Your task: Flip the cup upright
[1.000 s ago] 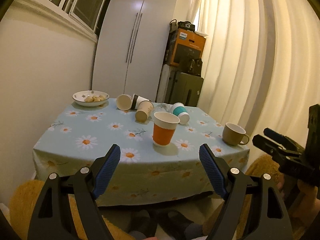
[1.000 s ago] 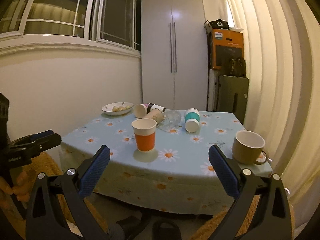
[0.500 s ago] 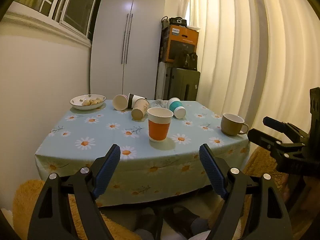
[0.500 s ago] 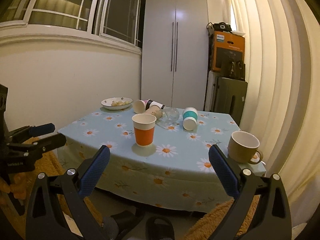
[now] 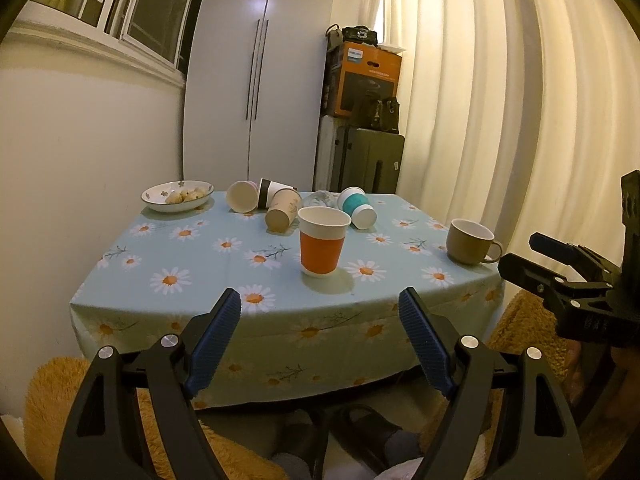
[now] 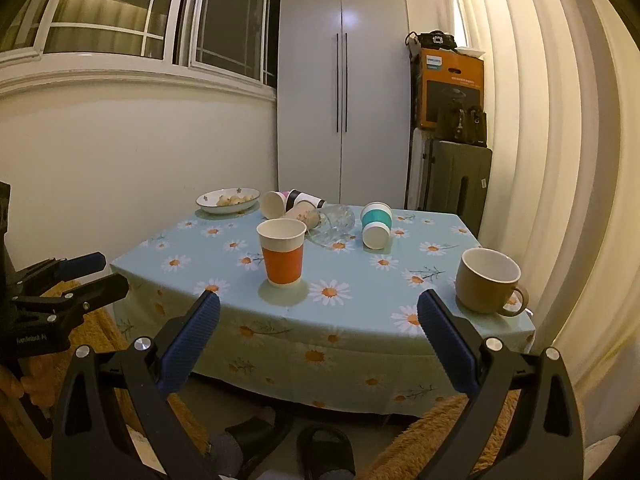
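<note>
An orange paper cup [image 5: 322, 241] [image 6: 283, 253] stands upright near the table's front edge. Behind it several cups lie on their sides: a beige one [image 5: 282, 210] [image 6: 304, 213], a white one [image 5: 241, 196] [image 6: 273, 204], a black-banded one [image 5: 272, 189] [image 6: 305, 198], a teal one [image 5: 357, 207] [image 6: 376, 225] and a clear glass [image 6: 334, 224]. My left gripper [image 5: 320, 320] is open and empty, held back from the table edge. My right gripper [image 6: 319, 320] is open and empty, also off the table. Each gripper shows at the edge of the other's view.
A tan mug [image 5: 471, 242] [image 6: 489, 286] stands upright at the table's right front. A bowl of food [image 5: 177, 197] [image 6: 228, 200] sits at the back left. The table has a daisy cloth [image 5: 200, 256]. Curtains hang on the right, a wardrobe stands behind, slippers lie under the table.
Both grippers have pulled back and lowered a little from the table, so the table looks farther off. The cups have not moved. Both stay open.
</note>
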